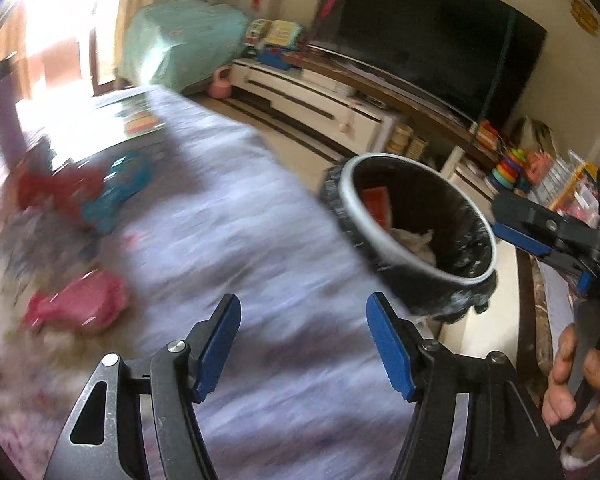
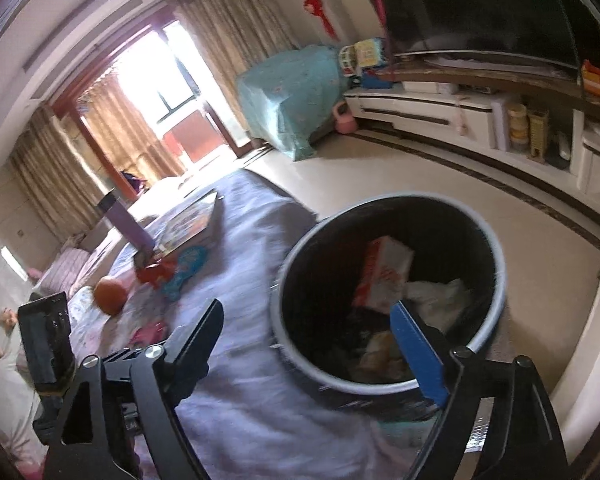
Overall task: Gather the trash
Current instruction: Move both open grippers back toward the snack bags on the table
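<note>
A black-lined trash bin (image 1: 412,224) with a grey rim stands on the floor beside the table; it also shows in the right wrist view (image 2: 496,280). It holds a red-and-white box (image 2: 380,276) and crumpled white paper (image 2: 440,296). My left gripper (image 1: 302,344) is open and empty above the lilac tablecloth (image 1: 240,240). My right gripper (image 2: 306,344) is open and empty over the bin's near edge; it also shows at the right of the left wrist view (image 1: 512,216). On the table lie a pink wrapper (image 1: 80,308), a red wrapper (image 1: 48,192) and a blue wrapper (image 1: 120,188).
An orange (image 2: 110,294), a stack of books (image 2: 188,224) and a purple bottle (image 2: 124,224) sit on the table. A TV (image 1: 428,40) on a white cabinet (image 1: 312,100), toys (image 1: 508,168) and a teal-covered object (image 1: 180,44) line the far wall.
</note>
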{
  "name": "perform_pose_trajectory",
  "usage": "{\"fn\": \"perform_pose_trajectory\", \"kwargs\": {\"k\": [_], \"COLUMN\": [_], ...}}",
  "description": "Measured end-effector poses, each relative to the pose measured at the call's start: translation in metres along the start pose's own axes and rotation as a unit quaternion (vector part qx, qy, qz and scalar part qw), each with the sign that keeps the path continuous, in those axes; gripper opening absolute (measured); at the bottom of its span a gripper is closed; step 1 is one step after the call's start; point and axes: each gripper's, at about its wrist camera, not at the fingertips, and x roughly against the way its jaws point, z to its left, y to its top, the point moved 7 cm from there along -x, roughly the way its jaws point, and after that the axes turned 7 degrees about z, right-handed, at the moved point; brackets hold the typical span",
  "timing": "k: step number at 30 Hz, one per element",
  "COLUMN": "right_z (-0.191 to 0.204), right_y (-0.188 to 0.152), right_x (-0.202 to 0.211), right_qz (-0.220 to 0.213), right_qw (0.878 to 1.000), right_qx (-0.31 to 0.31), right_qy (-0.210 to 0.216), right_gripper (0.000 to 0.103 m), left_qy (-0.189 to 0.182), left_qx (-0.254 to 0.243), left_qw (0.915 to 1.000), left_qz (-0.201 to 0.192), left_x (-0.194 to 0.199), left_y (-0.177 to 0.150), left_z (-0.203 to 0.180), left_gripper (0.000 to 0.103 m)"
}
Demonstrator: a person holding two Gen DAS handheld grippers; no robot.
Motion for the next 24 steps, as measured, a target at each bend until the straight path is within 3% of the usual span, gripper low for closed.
{"fn": "perform_pose_trajectory", "kwargs": {"k": [16, 24], "right_z": [0.087, 0.11], "right_y": [-0.047, -0.062], "right_x": [-0.049, -0.068], "right_qz": [0.046, 0.067], "right_qw": [0.997, 0.995], "right_qx": [0.036, 0.045], "right_qy": [0.047, 0.054], "right_gripper": [0.092, 0.092], "left_qy": [0.038, 0.051], "left_qx": [0.121, 0.134], "left_qw": [0.9916, 0.9894], "left_qz": [-0.028, -0.02], "left_x": [0.068, 0.071], "left_y": [-0.062, -0.07], "left_z": [0.111, 0.128], "left_gripper": [0.065, 0.065]}}
